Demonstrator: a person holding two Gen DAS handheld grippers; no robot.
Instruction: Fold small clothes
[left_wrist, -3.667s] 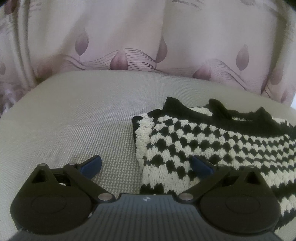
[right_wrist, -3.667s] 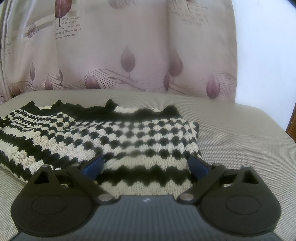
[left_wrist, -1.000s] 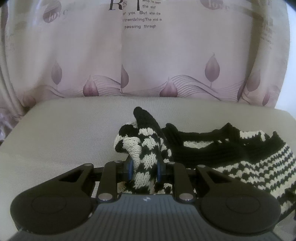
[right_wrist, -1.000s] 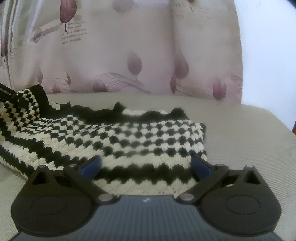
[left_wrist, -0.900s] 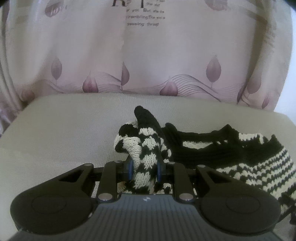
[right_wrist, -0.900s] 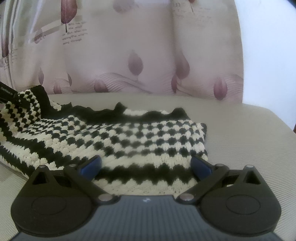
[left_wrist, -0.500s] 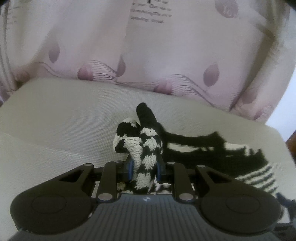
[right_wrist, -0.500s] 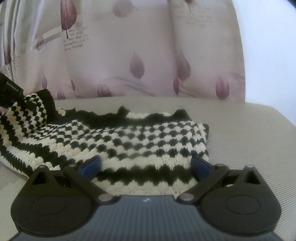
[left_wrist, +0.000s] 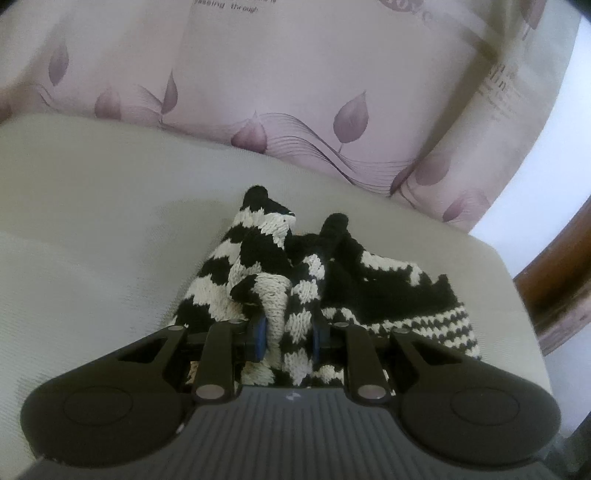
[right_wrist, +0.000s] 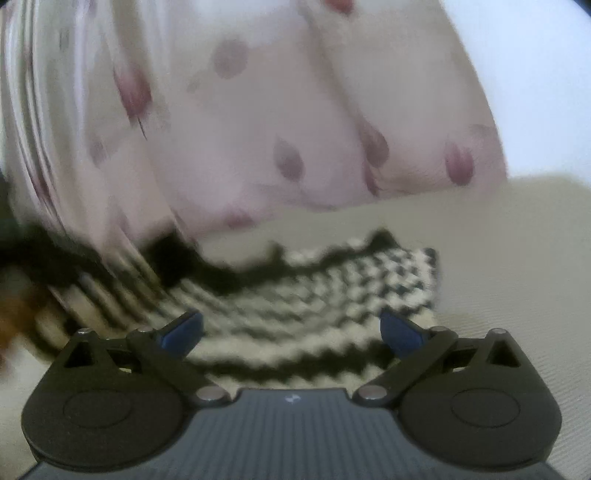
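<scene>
A small black-and-cream knitted sweater lies on a beige cushioned surface. My left gripper is shut on a bunched corner of the sweater, lifted and carried over the part that lies flat. The blue pads press the knit from both sides. In the right wrist view, which is blurred by motion, the sweater spreads flat in front of my right gripper. That gripper is open, just above the near edge of the sweater, with nothing between its fingers.
A pink curtain with leaf prints hangs behind the cushion. A brown wooden edge shows at the right, past the cushion's corner. A white wall is at the far right.
My left gripper has carried the pinched corner to the right over the sweater, rolling as it went. The right gripper has rolled and shifted, and stays open; its view is now tilted and blurred.
</scene>
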